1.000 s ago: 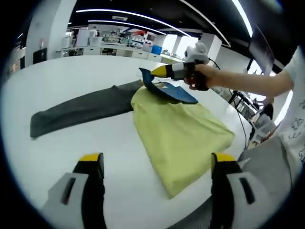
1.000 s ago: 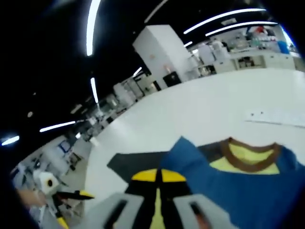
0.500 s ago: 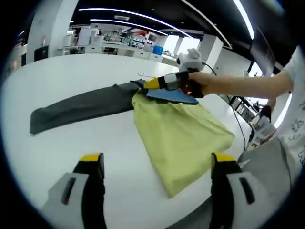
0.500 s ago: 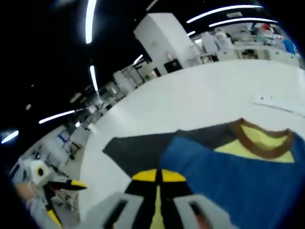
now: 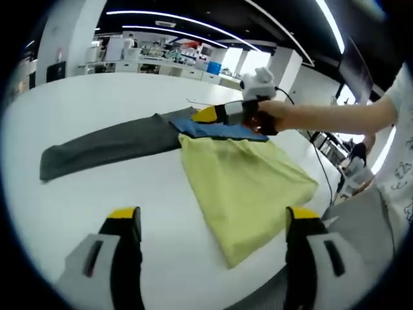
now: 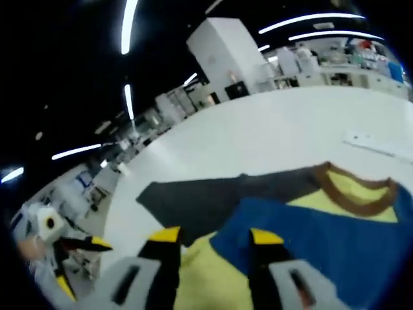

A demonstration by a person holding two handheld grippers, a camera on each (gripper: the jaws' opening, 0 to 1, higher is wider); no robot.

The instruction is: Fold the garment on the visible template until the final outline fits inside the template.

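Note:
A yellow-green shirt [image 5: 245, 177] with a blue sleeve [image 5: 219, 129] lies folded on the round white table [image 5: 97, 194]. Its brown collar [image 6: 352, 197] shows in the right gripper view. A long dark grey strip of cloth [image 5: 110, 145] runs left from under the shirt's far end. My right gripper [image 5: 205, 115], held in a hand, hovers over the blue sleeve [image 6: 310, 236]; in its own view the right gripper [image 6: 215, 236] stands open just above sleeve and shirt. My left gripper [image 5: 213, 216] is open near the table's front edge, holding nothing, and the left gripper [image 6: 77, 263] appears small at far left.
A person in a white shirt [image 5: 403, 148] stands at the table's right side, arm stretched over it. A small flat white object [image 6: 381, 145] lies on the table beyond the collar. Lab benches [image 5: 161, 64] line the far background.
The right gripper lowered the blue sleeve flat onto the shirt, then opened and let it go. The left gripper has stayed still.

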